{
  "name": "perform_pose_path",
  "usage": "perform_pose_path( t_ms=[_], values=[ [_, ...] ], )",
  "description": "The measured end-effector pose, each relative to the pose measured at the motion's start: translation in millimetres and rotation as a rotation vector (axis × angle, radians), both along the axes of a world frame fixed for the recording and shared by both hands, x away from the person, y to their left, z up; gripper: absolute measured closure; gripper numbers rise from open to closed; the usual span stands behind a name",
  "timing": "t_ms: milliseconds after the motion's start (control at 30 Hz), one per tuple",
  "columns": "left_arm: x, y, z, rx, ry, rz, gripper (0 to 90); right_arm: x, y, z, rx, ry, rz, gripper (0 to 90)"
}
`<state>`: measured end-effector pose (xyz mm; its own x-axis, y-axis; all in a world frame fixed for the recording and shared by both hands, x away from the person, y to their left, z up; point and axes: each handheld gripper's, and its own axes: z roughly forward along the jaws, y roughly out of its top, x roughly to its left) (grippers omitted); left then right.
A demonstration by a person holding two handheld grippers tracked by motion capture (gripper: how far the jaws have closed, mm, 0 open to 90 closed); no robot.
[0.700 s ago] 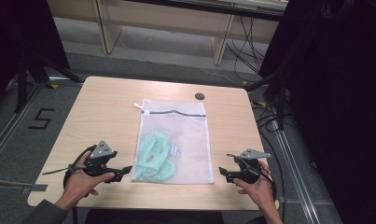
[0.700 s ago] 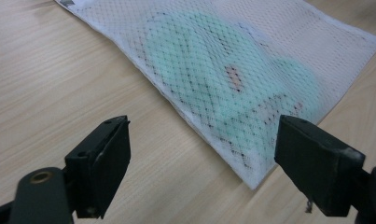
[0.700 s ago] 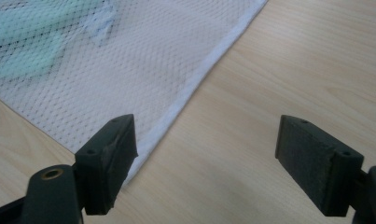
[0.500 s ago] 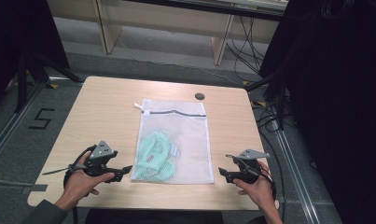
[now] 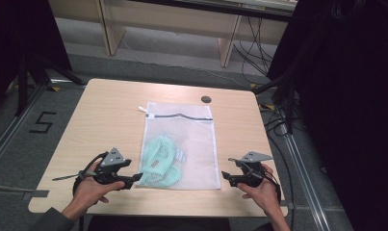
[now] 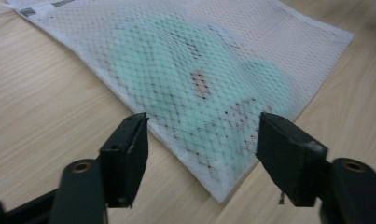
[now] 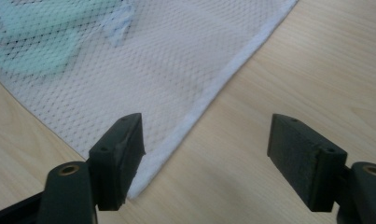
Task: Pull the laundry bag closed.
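Note:
A white mesh bag (image 5: 191, 139) lies flat on the wooden table (image 5: 109, 110), its black zip edge at the far end. Inside it, toward the near left, sits a mint-green item (image 5: 160, 161). My left gripper (image 5: 137, 178) is open at the bag's near-left corner; in the left gripper view (image 6: 202, 126) that corner and the green item (image 6: 176, 70) lie between and just ahead of the jaws, with no pad touching. My right gripper (image 5: 225, 177) is open beside the near-right corner; in the right gripper view (image 7: 206, 128) the bag's corner (image 7: 176, 60) lies by the left jaw.
A small dark round disc (image 5: 206, 99) lies on the table near its far edge, beyond the bag. Cables (image 5: 278, 120) run over the floor to the right. A taped number five (image 5: 41, 122) marks the floor at the left.

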<state>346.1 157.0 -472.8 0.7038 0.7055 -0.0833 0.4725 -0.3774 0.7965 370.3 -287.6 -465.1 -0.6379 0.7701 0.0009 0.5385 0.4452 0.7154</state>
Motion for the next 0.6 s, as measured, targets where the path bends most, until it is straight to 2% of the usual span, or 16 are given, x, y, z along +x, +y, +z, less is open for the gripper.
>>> perform_pose_path(
  t_ms=[33, 67, 100, 133, 167, 200, 233, 267, 333, 367, 400, 433, 467, 500, 533, 600],
  values=[
    [0.3, -1.1, 0.1, -0.005, 0.021, -0.021, 40.8, -0.2, 2.5, -0.7, 0.011, 0.013, 0.000, 34.2],
    [-0.1, -4.2, -1.2, -0.025, 0.013, -0.019, 40.8, -0.2, 2.5, -0.7, 0.011, 0.013, 0.000, 34.2],
    [0.6, -5.7, -0.7, -0.008, 0.008, -0.045, 49.0, 1.7, 4.4, -0.8, -0.012, 0.032, 0.027, 38.8],
    [1.5, -6.2, 0.0, -0.003, -0.007, -0.066, 54.5, 3.6, 5.7, -1.1, -0.016, 0.023, 0.043, 42.7],
    [1.6, -8.3, 0.1, -0.022, -0.014, -0.063, 58.0, 4.4, 7.7, -0.9, -0.018, 0.026, 0.063, 46.8],
    [2.4, -8.9, 0.6, -0.025, -0.011, -0.073, 62.0, 5.4, 9.7, -0.3, -0.019, 0.027, 0.058, 48.6],
    [3.9, -9.8, 1.6, -0.017, -0.026, -0.091, 66.2, 7.4, 12.9, -2.3, -0.005, 0.000, 0.054, 52.0],
    [3.9, -10.4, 2.3, -0.013, -0.018, -0.090, 69.8, 8.2, 14.3, 1.5, -0.026, 0.032, 0.072, 55.6],
    [6.8, -12.4, 3.0, -0.021, -0.039, -0.096, 76.9, 12.7, 21.7, -1.8, -0.008, -0.001, 0.088, 62.4],
    [7.5, -14.5, 2.5, -0.031, -0.018, -0.094, 79.7, 14.5, 24.6, -1.5, -0.019, 0.006, 0.105, 66.7],
    [9.6, -15.5, 2.1, -0.006, -0.039, -0.109, 82.3, 16.7, 27.5, -1.6, -0.030, 0.010, 0.123, 69.3],
    [9.3, -19.4, 0.7, -0.025, -0.023, -0.091, 84.6, 18.8, 30.7, -2.4, -0.028, 0.015, 0.132, 72.7],
    [11.3, -20.3, 0.8, -0.003, -0.021, -0.111, 86.2, 21.3, 34.4, -4.6, -0.020, -0.002, 0.149, 76.1],
    [13.3, -22.7, -0.3, 0.005, -0.034, -0.125, 87.4, 23.6, 37.1, -4.9, -0.041, -0.002, 0.165, 78.4],
    [13.6, -27.4, -2.8, -0.026, -0.007, -0.112, 88.4, 25.4, 40.4, -5.9, -0.045, 0.002, 0.172, 81.0],
    [17.6, -31.7, -5.8, 0.008, 0.002, -0.143, 89.4, 27.8, 46.6, -6.9, -0.056, 0.022, 0.189, 85.3]
  ],
)
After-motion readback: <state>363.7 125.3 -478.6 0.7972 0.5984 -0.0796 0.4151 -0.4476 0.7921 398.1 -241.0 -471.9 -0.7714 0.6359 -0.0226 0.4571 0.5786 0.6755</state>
